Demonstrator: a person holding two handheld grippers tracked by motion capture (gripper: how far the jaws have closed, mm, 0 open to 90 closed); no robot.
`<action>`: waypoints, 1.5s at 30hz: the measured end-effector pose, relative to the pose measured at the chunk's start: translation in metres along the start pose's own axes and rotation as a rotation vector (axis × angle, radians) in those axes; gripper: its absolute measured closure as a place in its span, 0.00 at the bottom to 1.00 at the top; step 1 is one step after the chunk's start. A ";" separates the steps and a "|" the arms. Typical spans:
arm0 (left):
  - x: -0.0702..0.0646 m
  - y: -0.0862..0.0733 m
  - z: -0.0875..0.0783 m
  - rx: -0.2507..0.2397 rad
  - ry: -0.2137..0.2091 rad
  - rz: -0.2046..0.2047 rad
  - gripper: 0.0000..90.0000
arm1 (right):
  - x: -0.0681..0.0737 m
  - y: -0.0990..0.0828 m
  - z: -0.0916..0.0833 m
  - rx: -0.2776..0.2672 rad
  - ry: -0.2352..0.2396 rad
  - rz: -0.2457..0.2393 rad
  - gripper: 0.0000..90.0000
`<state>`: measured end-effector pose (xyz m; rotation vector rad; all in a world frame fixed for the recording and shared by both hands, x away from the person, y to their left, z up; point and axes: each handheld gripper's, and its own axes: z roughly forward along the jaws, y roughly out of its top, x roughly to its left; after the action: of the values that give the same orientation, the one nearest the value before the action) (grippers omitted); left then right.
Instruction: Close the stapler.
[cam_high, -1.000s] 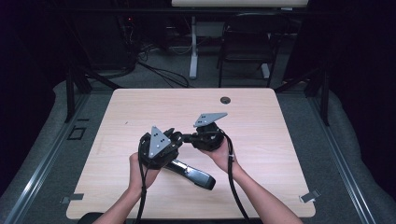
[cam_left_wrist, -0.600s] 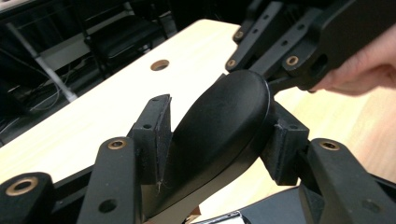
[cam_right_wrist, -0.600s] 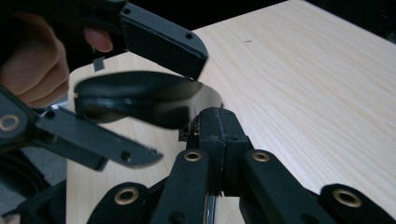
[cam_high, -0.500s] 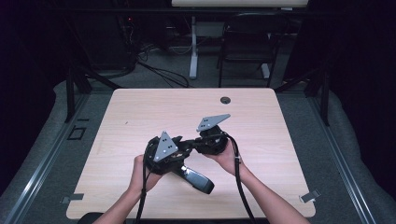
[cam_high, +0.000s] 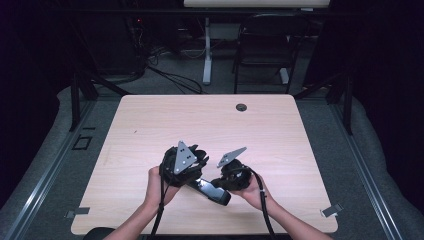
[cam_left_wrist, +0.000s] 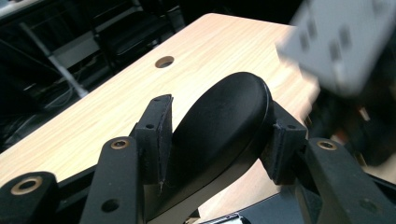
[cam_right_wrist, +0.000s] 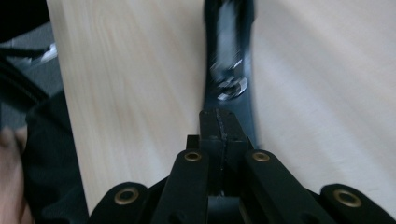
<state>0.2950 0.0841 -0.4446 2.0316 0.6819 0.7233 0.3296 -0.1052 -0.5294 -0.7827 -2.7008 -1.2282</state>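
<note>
Left gripper (cam_left_wrist: 217, 140) pinches the rounded end of a black stapler-like tool (cam_high: 212, 189), holding it low over the table (cam_high: 150, 120). Right gripper (cam_right_wrist: 218, 126) has its jaws pressed together, empty, just beside the tool's metal-riveted arm (cam_right_wrist: 229, 70). Step looks like steadying the tool; next the right probably needs to press or grasp it. No readable writing.

Both grippers black; left gripper (cam_high: 184, 165) & right gripper (cam_high: 231, 175) each w/ grey three-cornered top plate, black cable trailing off. Jaws: black links, brass-ringed pivots, small screw holes, square black pads. Forearms bare, no sleeves.
</note>
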 end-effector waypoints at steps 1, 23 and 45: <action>-0.001 0.001 0.002 -0.001 0.010 -0.003 0.57 | 0.001 -0.002 0.004 0.010 0.027 -0.004 1.00; 0.000 0.004 0.010 -0.014 0.012 -0.037 0.55 | -0.011 -0.004 0.007 0.151 -0.136 -0.041 1.00; -0.015 0.003 0.027 0.057 -0.093 0.057 0.50 | -0.015 0.021 -0.046 -0.167 -0.211 -0.042 1.00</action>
<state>0.3042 0.0577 -0.4578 2.1304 0.5992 0.6440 0.3461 -0.1332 -0.4879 -0.9281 -2.8183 -1.4743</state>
